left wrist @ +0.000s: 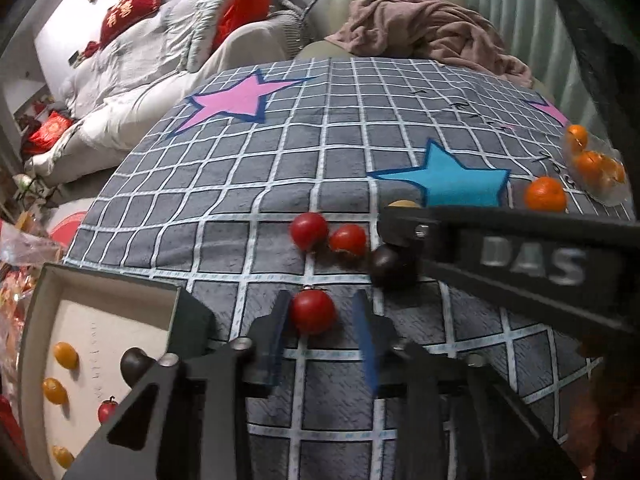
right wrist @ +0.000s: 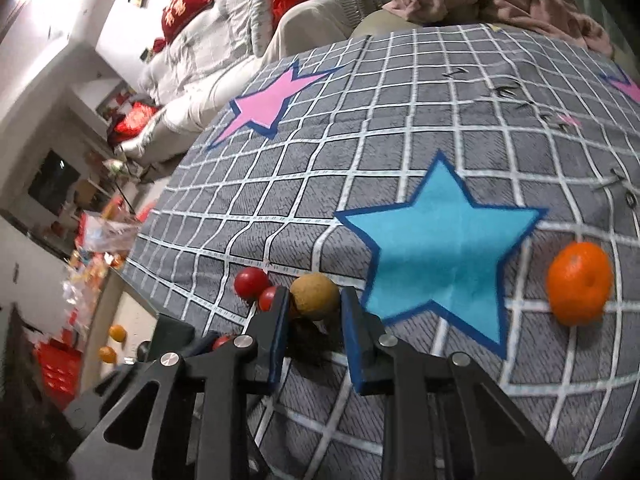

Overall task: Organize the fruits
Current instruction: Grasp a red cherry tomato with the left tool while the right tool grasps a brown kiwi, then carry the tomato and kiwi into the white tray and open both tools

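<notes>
Red tomato [left wrist: 313,312] on checked cloth [left wrist: 224,184], between spread pads of left gripper [left wrist: 320,332], jaws not yet touching. Judged light, smooth, slippery, thin-skinned: pinch across widest girth, gentle force. Tan round fruit [right wrist: 314,296] sits at tips of right gripper [right wrist: 316,316], jaws apart, contact unclear. Box [left wrist: 100,304] with sorted fruit left of tomato; orange [right wrist: 580,284] well apart.

Dark fruit [left wrist: 390,268]: partly hidden under right tool [left wrist: 404,226]. Tan fruit [left wrist: 403,203]: mostly hidden behind it. Box [left wrist: 52,280]: cut off beside left tool [left wrist: 322,316].
</notes>
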